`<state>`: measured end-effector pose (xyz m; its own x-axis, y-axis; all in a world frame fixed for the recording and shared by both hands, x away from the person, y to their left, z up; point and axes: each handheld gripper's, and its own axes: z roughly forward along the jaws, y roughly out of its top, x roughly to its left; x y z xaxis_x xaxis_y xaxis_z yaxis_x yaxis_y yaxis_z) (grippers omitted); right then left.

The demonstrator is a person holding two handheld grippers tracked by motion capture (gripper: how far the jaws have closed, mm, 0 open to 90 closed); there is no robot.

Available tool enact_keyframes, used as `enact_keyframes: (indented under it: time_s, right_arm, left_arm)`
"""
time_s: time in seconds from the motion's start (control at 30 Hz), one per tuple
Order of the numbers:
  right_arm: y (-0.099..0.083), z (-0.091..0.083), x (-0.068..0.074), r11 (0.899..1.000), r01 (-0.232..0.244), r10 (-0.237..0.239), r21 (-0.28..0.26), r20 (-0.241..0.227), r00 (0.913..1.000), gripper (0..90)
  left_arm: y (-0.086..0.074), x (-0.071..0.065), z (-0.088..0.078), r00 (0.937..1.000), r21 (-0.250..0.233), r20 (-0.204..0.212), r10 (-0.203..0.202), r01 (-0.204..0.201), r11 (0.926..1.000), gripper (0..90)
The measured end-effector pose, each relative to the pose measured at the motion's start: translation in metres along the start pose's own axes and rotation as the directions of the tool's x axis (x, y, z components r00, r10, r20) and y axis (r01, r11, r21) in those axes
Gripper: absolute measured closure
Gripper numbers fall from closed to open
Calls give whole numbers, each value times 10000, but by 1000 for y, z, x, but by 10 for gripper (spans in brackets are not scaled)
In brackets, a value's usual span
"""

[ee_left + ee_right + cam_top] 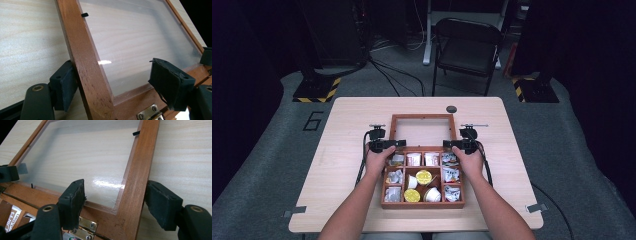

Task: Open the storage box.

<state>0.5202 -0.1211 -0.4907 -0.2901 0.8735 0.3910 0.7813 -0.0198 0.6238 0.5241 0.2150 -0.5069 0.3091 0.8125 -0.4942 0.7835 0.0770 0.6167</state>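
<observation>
**Both grippers straddle the open lid's side rails**

At the centre of the high view the wooden box (422,177) sits on the table (342,150), its glazed lid (422,130) lying flat just above it. The left gripper (387,144) and right gripper (457,144) flank the lid's lower corners. Each gripper's jaws stand apart around a side rail, one pad beside the wood, the other clear of it, so neither clamps it.

a black folding chair (467,47) stands beyond the wooden table (342,145).
</observation>
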Motion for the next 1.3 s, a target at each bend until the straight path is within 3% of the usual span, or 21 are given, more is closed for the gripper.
enact_keyframes:
  time_s: [0.27,0.8,0.87,1.03,1.13,1.27,1.3]
  right_arm:
    - [-1,2,-5,9990,-428,431,128,-264,9987,327]
    - [-1,1,-4,9982,-570,573,186,-198,9982,328]
    - [0,-4,-4,9997,-199,199,-119,64,9998,362]
    - [4,-14,-3,9993,-58,59,-369,15,10000,364]
    - [4,-21,2,9978,371,-369,-550,50,9993,369]
    - [3,-28,12,9940,901,-899,-615,58,9959,383]
    - [1,-31,16,9903,1239,-1235,-624,88,9923,389]
  left_arm:
    - [-1,3,2,9986,107,169,-504,503,9987,243]
    - [-1,3,-2,9986,84,-10,-530,531,9986,270]
    - [0,3,-5,9991,-19,-164,-383,383,9993,293]
    - [0,1,-12,9986,-13,-533,-53,52,10000,312]
    - [0,-1,-19,9991,-320,-425,-65,52,9995,331]
    - [-1,-5,-29,9997,-370,-244,53,-62,9993,335]
    - [0,-5,-31,9996,-323,-232,168,-175,9993,335]
